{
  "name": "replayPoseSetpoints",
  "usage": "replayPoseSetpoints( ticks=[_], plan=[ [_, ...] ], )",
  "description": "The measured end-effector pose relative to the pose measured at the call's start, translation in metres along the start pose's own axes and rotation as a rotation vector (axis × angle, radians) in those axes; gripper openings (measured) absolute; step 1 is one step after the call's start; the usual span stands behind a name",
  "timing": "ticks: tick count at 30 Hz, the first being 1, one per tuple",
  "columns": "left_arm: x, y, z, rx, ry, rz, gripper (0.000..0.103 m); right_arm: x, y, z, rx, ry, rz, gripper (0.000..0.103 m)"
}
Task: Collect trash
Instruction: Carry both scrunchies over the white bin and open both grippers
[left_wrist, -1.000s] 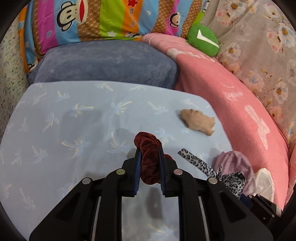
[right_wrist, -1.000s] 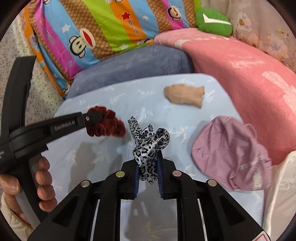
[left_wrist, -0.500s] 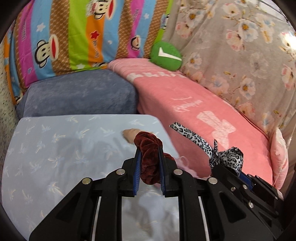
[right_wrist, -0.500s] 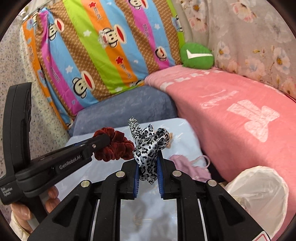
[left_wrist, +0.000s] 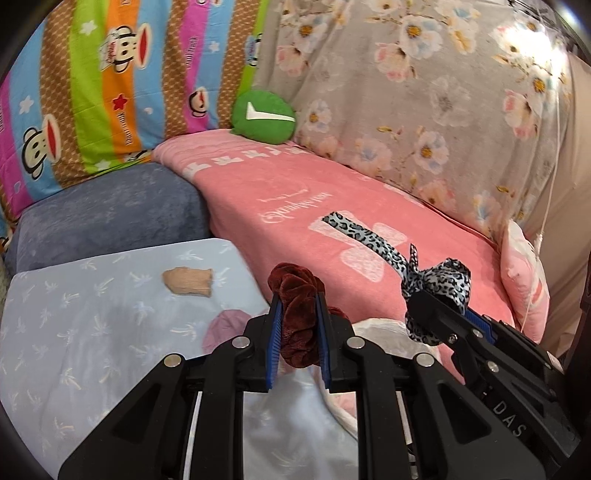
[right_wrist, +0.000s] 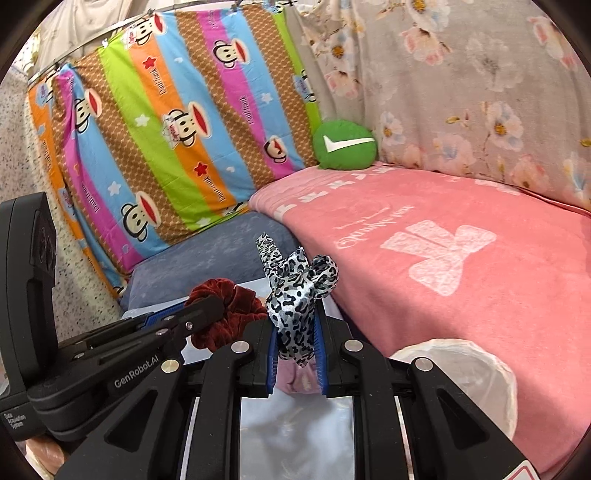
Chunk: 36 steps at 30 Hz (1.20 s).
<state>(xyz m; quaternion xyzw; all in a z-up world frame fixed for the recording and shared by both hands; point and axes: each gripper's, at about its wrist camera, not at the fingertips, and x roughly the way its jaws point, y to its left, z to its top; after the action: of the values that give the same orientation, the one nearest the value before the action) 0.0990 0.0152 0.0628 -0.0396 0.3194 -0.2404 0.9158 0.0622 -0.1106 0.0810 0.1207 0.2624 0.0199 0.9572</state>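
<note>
My left gripper is shut on a dark red velvet scrunchie, held up above the light blue sheet. My right gripper is shut on a leopard-print hair tie; its long tail shows in the left wrist view. The two grippers are side by side, the left one just left of the right one. A white bag-lined bin stands low on the right, below the grippers. A tan sock and a pink cap lie on the sheet.
A pink blanket covers the bed on the right. A grey-blue cushion lies behind the sheet. A green round pillow, a striped monkey-print cloth and a floral curtain close the back.
Both grippers have lifted and swung right with their hair ties still held. The sheet has dropped away and the white bin has come nearer in the right wrist view.
</note>
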Motion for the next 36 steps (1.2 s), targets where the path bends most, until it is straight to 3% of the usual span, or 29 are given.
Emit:
replayPoseSetpoints(
  ticks=[16, 32, 36],
  plan=[
    [0.01, -0.082, -0.005, 0.114, 0.037, -0.114, 0.017, -0.044, -0.079, 0.0, 0.091, -0.046, -0.098, 0.016],
    [0.024, -0.12, -0.006, 0.161, 0.072, -0.165, 0.02, -0.058, -0.115, -0.005, 0.134, -0.059, -0.154, 0.02],
    [0.027, -0.118, -0.004, 0.135, 0.072, -0.157, 0.038, -0.059, -0.119, -0.005, 0.142, -0.062, -0.167, 0.023]
  ],
)
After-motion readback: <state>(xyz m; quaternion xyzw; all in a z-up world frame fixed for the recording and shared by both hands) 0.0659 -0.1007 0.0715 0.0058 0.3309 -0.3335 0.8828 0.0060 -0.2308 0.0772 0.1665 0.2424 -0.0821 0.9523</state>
